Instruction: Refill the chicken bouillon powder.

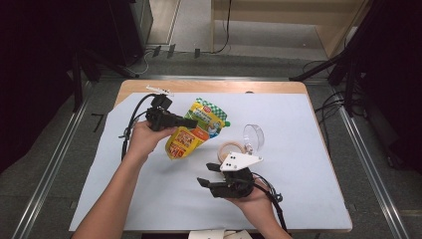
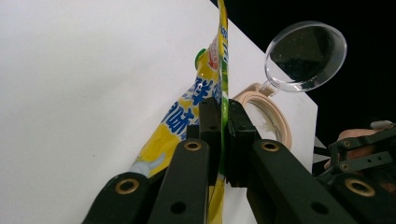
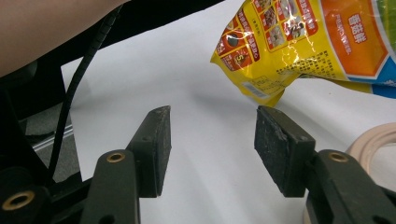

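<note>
In the high view, the left gripper [image 1: 191, 122] sits left of centre, its black jaws pointing toward the right of the frame and clamped on the edge of a yellow and green spouted food pouch [image 1: 195, 130]. The pouch hangs tilted in the middle of the frame, its green cap toward the upper right and its yellow lower corner toward the lower left, over the white sheet covering the tabletop [image 1: 298, 149]. Just right of the pouch a beige ring of tape [image 1: 230, 148] lies flat, and beside it stands a clear plastic magnifier-like lens [image 1: 253, 136]. The right gripper [image 1: 203, 182] is in the lower middle, pointing left, with a grey three-cornered plate on top.

In the left gripper view, the jaws rise from the bottom centre and are pressed together on the pouch [image 2: 205, 93], which runs edge-on up the middle of the frame. Behind it, right of centre, is the tape ring [image 2: 282, 126], and the clear lens [image 2: 306, 53] is at the upper right.

In the right gripper view, the jaws [image 3: 212, 140] stand about half open with nothing between them, only white sheet [image 3: 187, 84]. The pouch's [image 3: 303, 42] printed back fills the upper right, clear of the jaws; the tape ring's [image 3: 373, 137] edge shows at the right.
</note>
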